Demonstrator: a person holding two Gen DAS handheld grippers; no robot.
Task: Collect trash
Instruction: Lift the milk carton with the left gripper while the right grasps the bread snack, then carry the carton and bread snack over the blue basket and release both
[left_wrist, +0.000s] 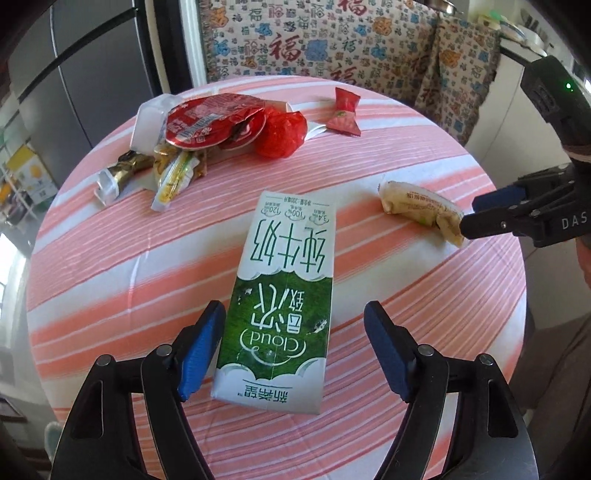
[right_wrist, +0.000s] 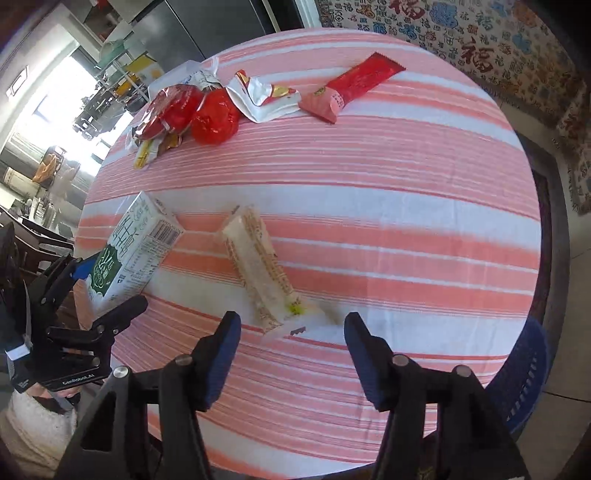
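While straddling the green-and-white milk carton lying flat near the surface's near edge, left claw gaping, gripping nothing; right claw likewise parted over the pale cream plastic wrapper. Advising: lowering squarely, pinching the carton's long sides.

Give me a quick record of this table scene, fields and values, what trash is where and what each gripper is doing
surface: round table with pink and white striped cloth
near left gripper: green and white milk carton lying flat between the open jaws, not gripped
near right gripper: pale crinkled snack wrapper lying just ahead of the open jaws
far side: heap of trash with red foil lid; long red sachet
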